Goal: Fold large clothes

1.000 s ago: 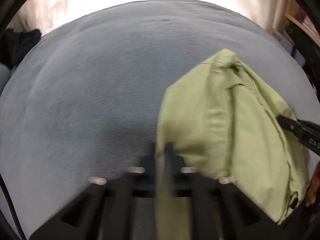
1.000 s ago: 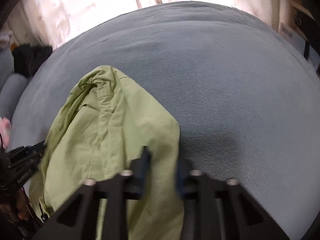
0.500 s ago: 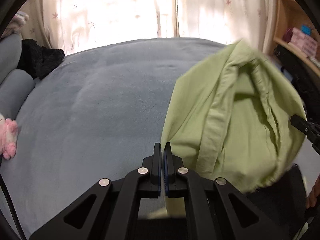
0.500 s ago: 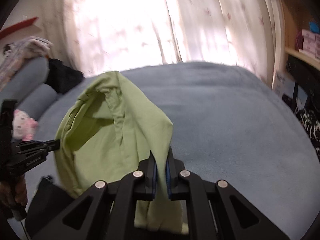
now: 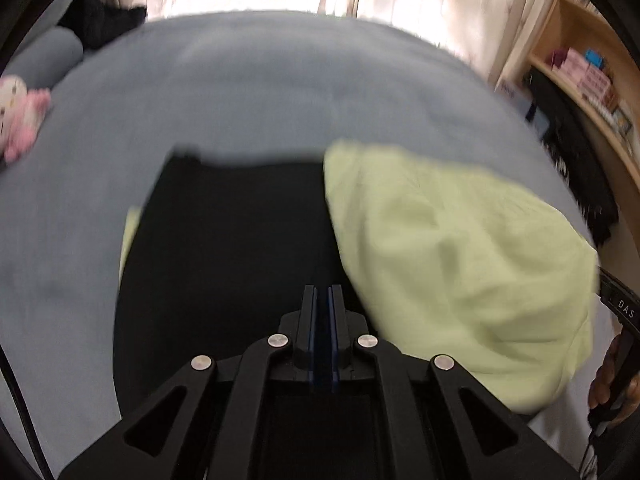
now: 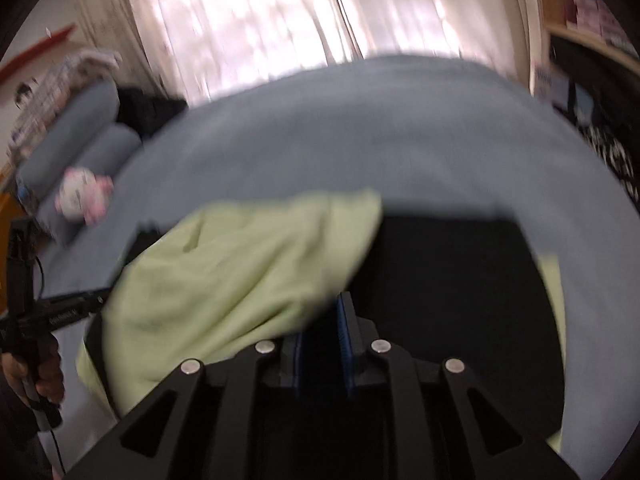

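Note:
A light green garment point(image 5: 460, 264) lies bunched on a black cloth point(image 5: 232, 248) on the blue-grey bed. In the right wrist view the green garment point(image 6: 240, 276) covers the left part of the black cloth point(image 6: 452, 280). My left gripper point(image 5: 322, 292) is shut with nothing visible between its pads, over the black cloth beside the green garment. My right gripper point(image 6: 322, 312) has a small gap between its blue pads; the green garment's edge lies against its left finger. Both views are motion-blurred.
The blue-grey bed point(image 5: 280, 92) fills both views. A pink plush toy point(image 5: 20, 120) and grey pillows point(image 6: 76, 132) lie at the left. A dark garment point(image 5: 100, 20) lies near the curtains. Shelves point(image 5: 580, 76) stand at the right.
The green garment was held up in both shut grippers; now it has dropped onto a black cloth. The left gripper no longer pinches it and the right jaws have parted slightly.

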Action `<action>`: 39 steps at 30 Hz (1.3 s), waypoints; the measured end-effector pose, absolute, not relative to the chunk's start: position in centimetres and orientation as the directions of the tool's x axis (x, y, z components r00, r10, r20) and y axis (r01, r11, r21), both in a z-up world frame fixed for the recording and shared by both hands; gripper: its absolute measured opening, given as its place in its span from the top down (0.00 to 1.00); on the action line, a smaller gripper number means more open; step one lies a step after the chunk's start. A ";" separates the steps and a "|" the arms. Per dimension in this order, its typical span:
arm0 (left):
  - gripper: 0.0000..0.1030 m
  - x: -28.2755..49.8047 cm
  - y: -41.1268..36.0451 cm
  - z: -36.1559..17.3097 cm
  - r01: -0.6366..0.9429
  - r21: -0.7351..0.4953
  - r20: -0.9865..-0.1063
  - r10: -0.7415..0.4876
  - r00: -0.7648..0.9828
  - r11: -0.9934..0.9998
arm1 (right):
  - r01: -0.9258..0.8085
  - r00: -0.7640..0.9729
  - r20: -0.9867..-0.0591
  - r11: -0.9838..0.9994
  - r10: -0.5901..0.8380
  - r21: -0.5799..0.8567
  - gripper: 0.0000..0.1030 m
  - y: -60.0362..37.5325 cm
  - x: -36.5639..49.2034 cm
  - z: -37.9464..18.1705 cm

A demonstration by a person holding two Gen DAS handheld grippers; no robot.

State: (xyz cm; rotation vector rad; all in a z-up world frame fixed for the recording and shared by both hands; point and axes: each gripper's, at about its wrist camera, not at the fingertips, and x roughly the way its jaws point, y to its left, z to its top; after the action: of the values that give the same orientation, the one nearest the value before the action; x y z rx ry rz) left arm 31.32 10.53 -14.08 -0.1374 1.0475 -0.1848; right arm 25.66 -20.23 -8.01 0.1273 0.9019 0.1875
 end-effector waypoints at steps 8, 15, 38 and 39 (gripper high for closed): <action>0.90 23.9 10.3 -12.8 0.128 -0.193 -0.852 -0.230 0.470 0.973 | -0.088 0.563 -0.777 0.955 0.282 0.283 0.81 -21.0 17.8 -7.5; 0.78 19.2 10.7 -7.7 0.183 -0.186 -0.817 -0.256 0.517 0.965 | -0.171 0.588 -0.739 0.944 0.328 0.283 0.57 -19.2 11.8 -3.3; 0.52 19.5 7.0 -9.6 0.238 -0.418 -0.770 -0.481 0.420 0.877 | -0.116 0.502 -0.750 0.893 0.431 0.436 0.57 -18.6 13.3 -5.4; 0.52 20.2 7.1 -10.5 0.230 -0.447 -0.754 -0.503 0.423 0.864 | -0.106 0.512 -0.743 0.890 0.431 0.444 0.57 -18.7 13.9 -6.4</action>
State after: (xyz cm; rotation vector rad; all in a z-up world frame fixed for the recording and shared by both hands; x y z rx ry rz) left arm 20.21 7.13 -10.54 -0.2950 1.0386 -0.4667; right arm 13.89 -18.66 -6.44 0.3659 0.9850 0.3320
